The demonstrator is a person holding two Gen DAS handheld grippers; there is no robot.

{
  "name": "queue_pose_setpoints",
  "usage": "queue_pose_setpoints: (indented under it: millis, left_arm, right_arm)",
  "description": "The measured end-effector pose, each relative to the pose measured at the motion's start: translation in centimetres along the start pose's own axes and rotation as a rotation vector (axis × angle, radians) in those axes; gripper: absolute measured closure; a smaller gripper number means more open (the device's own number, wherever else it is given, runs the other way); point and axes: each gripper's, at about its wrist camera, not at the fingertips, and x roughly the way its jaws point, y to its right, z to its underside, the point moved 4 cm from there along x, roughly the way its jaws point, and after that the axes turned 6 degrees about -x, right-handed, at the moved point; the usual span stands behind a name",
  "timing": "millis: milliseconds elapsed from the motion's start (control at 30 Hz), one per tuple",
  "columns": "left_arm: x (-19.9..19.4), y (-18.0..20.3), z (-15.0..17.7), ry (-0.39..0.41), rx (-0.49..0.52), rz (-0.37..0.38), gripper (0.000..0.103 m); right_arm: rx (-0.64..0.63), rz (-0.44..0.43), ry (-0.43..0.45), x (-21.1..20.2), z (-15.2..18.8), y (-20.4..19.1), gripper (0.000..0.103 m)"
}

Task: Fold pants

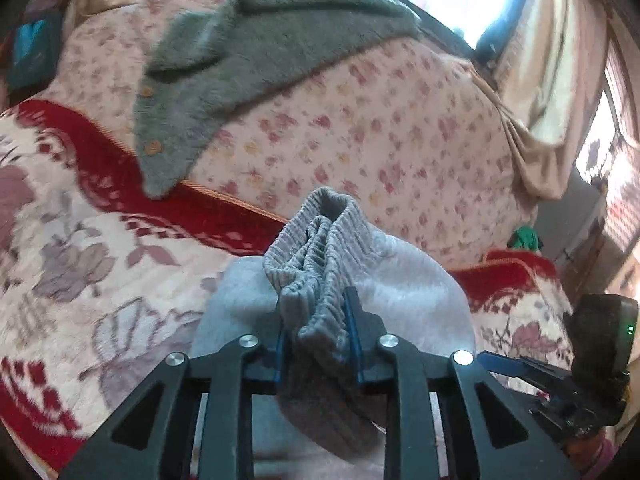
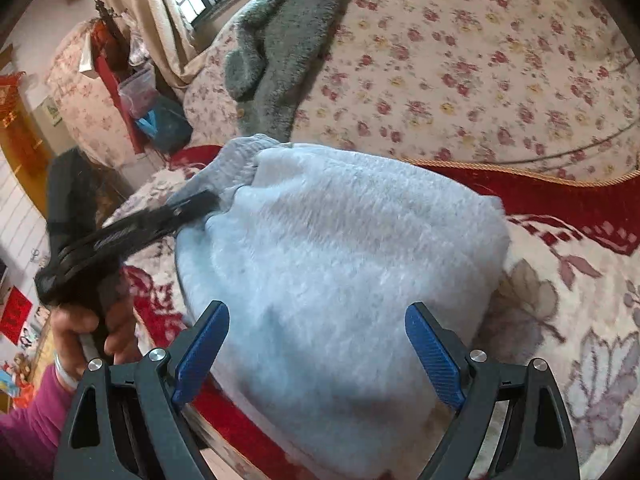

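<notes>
**You are pinching the waistband on the left; your right is hanging wide.**

Your left gripper (image 1: 318,334) is clamping the bunched ribbed waistband (image 1: 316,248) of the pants (image 2: 340,260), which are lying on the blanket (image 2: 560,300). The fleece is looking soft, light and floppy, probably thick when doubled. Your right gripper (image 2: 318,354) is hovering wide apart over them, gripping nothing; take the opposite edge.

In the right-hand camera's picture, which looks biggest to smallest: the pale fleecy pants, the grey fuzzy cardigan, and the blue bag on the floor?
1. Pale fleecy pants, though nearness to the camera inflates them.
2. Grey fuzzy cardigan, farther back and partly cut off.
3. Blue bag.
</notes>
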Motion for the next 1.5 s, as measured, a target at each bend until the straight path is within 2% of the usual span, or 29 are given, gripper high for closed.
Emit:
queue_pose_setpoints:
  millis: [133,267,367,433,467,500,533,600,667,733,800,933,1200,1400,1500]
  left_arm:
    - [-2.2,-3.1,1.7,0.042,-0.104,-0.066,0.080]
    - [-2.7,-6.0,4.0,0.042,-0.235,-0.098,0.080]
    - [-1.4,-6.6,5.1,0.028,-0.221,-0.163,0.078]
    - [-0.9,-6.2,5.0,0.039,-0.208,-0.178,0.076]
    - [-0.6,-5.7,4.9,0.046,-0.183,-0.189,0.072]
    - [-0.4,-5.5,5.0,0.053,-0.165,-0.204,0.064]
    - [-0.3,-5.4,5.0,0.057,-0.156,-0.218,0.062]
    - [-0.4,-5.5,4.8,0.068,-0.166,-0.240,0.044]
    - [-1.1,-5.8,4.5,0.082,-0.174,-0.248,0.030]
    - [-2.3,-5.9,4.1,0.115,-0.169,-0.276,0.026]
    - [-3.5,-5.5,3.6,0.141,-0.156,-0.294,0.017]
    - [-4.5,-3.7,3.3,0.159,-0.106,-0.301,0.014]
    - [-3.1,1.6,5.0,0.132,0.045,-0.338,0.014]
    - [-2.3,3.0,5.6,0.105,0.073,-0.361,0.013]
    - [-2.5,3.1,5.2,0.108,0.089,-0.358,0.013]
  right_arm:
    - [-0.015,-0.034,0.011,1.5,-0.7,-1.6,0.010]
    - [-0.039,-0.054,0.033,2.8,-1.2,-2.8,0.010]
    - [-0.035,-0.044,0.044,4.4,-1.3,-2.8,0.009]
    - [-0.031,-0.018,0.015,6.0,-1.0,-2.3,0.007]
    - [-0.035,0.000,-0.005,6.7,-0.9,-2.1,0.006]
    - [-0.050,0.016,-0.024,7.4,-0.7,-2.0,0.005]
    - [-0.064,0.024,-0.030,7.6,-0.6,-1.9,0.002]
    - [-0.090,0.042,-0.034,7.9,-0.4,-2.0,0.000]
    - [-0.092,0.041,-0.019,7.1,-0.4,-2.2,0.000]
    - [-0.073,0.023,0.000,6.1,-0.5,-2.0,0.000]
    - [-0.036,0.010,-0.004,5.2,-0.4,-1.6,0.001]
    - [0.011,0.035,0.008,3.4,0.0,-0.9,0.001]
    - [0.061,0.113,0.000,1.2,0.8,0.1,0.001]
    - [0.089,0.133,0.002,0.1,1.3,0.8,0.001]
    - [0.111,0.115,0.001,-0.2,1.5,1.3,0.001]
